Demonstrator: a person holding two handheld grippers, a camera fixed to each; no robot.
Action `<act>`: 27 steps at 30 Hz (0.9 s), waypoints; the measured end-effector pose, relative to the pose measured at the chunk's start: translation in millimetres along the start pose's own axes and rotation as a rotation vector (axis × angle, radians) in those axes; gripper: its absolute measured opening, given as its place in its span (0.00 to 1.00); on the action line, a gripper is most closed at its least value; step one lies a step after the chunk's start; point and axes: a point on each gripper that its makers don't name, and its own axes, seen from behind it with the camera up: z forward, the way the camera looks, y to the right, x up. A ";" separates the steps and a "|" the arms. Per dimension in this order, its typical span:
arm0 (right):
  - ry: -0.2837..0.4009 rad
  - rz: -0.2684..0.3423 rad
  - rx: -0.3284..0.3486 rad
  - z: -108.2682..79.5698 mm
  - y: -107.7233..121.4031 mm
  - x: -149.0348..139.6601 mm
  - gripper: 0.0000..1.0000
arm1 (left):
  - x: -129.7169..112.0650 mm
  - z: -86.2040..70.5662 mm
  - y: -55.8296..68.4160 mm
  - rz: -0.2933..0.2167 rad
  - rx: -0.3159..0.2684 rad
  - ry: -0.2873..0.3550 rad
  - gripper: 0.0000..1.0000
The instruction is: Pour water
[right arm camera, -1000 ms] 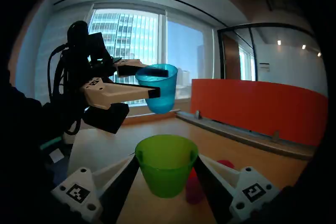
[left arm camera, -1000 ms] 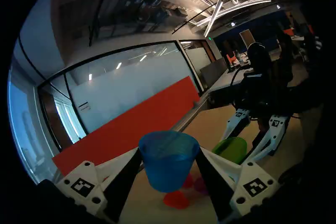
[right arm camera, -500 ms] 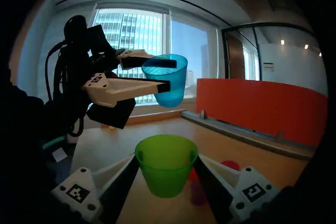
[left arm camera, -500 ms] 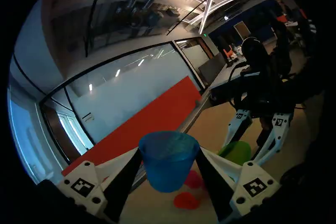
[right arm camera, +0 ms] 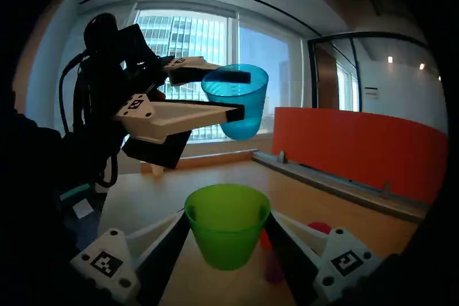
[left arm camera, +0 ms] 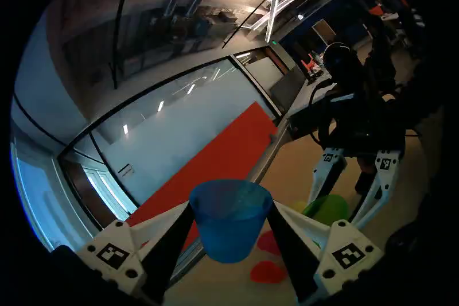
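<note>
- Two views, left gripper view first: the left tool (left arm camera: 229,207) is closed on the blue cup (left arm camera: 230,230), one finger pressing each side at 9 and 3 o'clock, the cup's mouth facing up.
- Past the cup at 2 o'clock, the right tool (left arm camera: 335,205) points downward with the green cup (left arm camera: 328,209) clamped between its fingers, low over the tabletop (left arm camera: 295,168).
- Two red discs (left arm camera: 268,272) lie on the tabletop at 5 o'clock from the blue cup, beneath it and apart from it.
- At 11 o'clock an orange panel (left arm camera: 224,157) runs along the tabletop's far edge.
- Next, right gripper view: the right tool (right arm camera: 228,214) grips the green cup (right arm camera: 228,231) on both sides, upright, mouth open toward the camera.
- At 12 o'clock from the green cup, higher and farther off, the left tool (right arm camera: 241,95) reaches in from 9 o'clock, its two fingers pinching the blue cup (right arm camera: 241,128) in the air.
- That cup leans slightly; whether it holds water cannot be told.
- Behind it stands a bright window (right arm camera: 201,36); the orange panel (right arm camera: 367,151) is at 3 o'clock.
- Small red and pink things (right arm camera: 319,227) lie on the tabletop (right arm camera: 172,197) at 4 o'clock from the green cup.
</note>
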 end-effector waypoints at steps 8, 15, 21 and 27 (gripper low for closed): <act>0.001 -0.001 0.008 3.4 -2.4 0.7 0.90 | 2.7 0.5 0.7 0.066 0.009 -0.004 0.87; 0.002 -0.004 0.016 6.4 -4.5 2.0 0.90 | 5.6 3.0 0.9 0.118 0.017 -0.004 0.87; 0.002 -0.006 0.018 8.0 -4.5 2.9 0.90 | 6.2 4.7 1.2 0.168 0.024 -0.004 0.87; 0.003 -0.008 0.018 9.6 -4.9 2.5 0.90 | 8.0 5.8 0.9 0.210 0.033 -0.001 0.87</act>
